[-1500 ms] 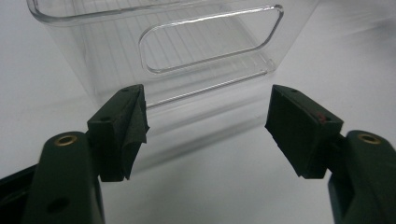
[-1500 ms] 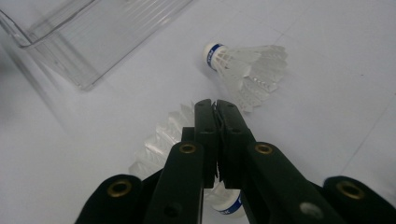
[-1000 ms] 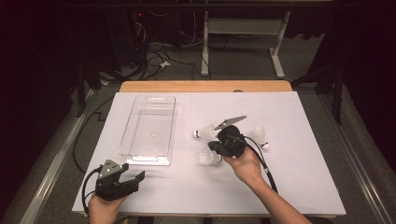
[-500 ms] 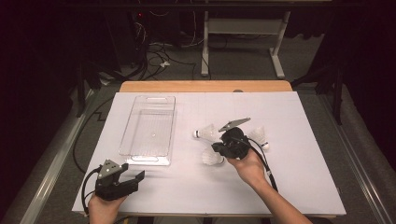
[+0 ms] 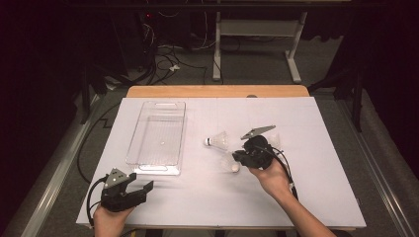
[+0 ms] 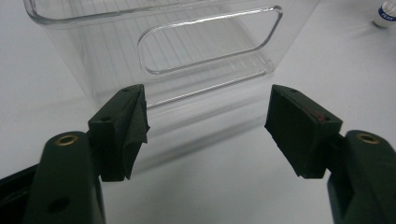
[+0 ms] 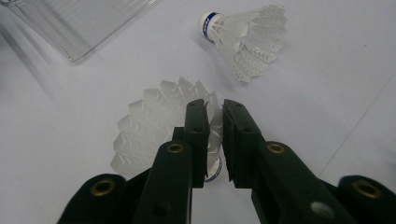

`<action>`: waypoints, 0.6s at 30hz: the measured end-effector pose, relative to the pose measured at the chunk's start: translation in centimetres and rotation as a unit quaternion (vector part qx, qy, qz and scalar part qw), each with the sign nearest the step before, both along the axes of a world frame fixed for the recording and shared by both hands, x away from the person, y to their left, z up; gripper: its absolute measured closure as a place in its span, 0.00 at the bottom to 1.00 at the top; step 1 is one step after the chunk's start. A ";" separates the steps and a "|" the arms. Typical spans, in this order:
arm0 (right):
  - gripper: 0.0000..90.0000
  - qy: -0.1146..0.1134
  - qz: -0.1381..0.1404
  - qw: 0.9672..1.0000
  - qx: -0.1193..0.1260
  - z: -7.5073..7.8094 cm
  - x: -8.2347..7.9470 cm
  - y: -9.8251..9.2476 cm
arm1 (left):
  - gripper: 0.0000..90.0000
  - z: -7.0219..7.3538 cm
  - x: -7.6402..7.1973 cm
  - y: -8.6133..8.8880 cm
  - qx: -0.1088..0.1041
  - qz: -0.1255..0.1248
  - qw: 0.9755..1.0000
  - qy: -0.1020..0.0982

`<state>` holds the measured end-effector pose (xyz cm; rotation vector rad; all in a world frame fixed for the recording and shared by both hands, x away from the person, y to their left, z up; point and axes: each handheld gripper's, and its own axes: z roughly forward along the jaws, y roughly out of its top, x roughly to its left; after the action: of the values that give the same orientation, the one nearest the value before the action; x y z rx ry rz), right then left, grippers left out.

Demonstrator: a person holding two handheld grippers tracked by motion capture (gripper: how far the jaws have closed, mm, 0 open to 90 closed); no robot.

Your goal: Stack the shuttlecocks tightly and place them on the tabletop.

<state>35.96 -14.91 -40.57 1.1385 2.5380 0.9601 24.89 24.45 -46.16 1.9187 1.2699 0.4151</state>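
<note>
- At about 4 o'clock from the middle of the white table (image 5: 197, 207), the right gripper (image 5: 237, 159) is lowered over a shuttlecock (image 5: 232, 165) that lies on its side
- Right gripper view: the right gripper (image 7: 215, 116) has just been opening and its jaws stand only narrowly parted; the edge of the shuttlecock (image 7: 154, 126) skirt shows in the gap, and the pads do not appear to press on it
- Second shuttlecock (image 5: 218, 141): it lies free at 11 o'clock from the right gripper, cork toward 9 o'clock; it is apart from the first in the right gripper view too (image 7: 243, 37)
- Clear tray (image 5: 155, 168): it stands empty at 10 o'clock from the right gripper, with one corner in the right gripper view (image 7: 70, 28)
- Left gripper (image 5: 143, 190): it rests near the table's 7 o'clock corner, jaws wide apart and holding nothing; the left gripper view (image 6: 205, 126) looks at the handle end of the tray (image 6: 210, 46)
- Step in hand, as judged: taking up the near shuttlecock for the tray
- Advice: widen the jaws further and seat them round the firm part by the cork, not the thin skirt, which would crush or slip
- Advice: close gently, lift straight, and keep clear of the shuttlecock at 11 o'clock on the way to the tray
</note>
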 end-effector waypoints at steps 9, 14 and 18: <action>0.89 0.007 -0.010 1.000 -0.012 -0.6 0.1 -0.9 | 0.34 0.0 0.0 -0.1 0.002 -0.003 1.000 -0.002; 0.88 0.006 -0.016 1.000 -0.012 -0.7 0.0 -1.4 | 0.34 0.1 -0.1 -0.1 0.003 -0.003 1.000 -0.003; 0.87 0.006 -0.020 1.000 -0.016 -0.8 0.0 -1.8 | 0.34 0.1 0.0 -0.1 0.003 -0.003 1.000 -0.003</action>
<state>35.96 -16.74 -41.35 1.1853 2.5200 0.9034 24.85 24.39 -46.11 1.9238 1.2605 0.4223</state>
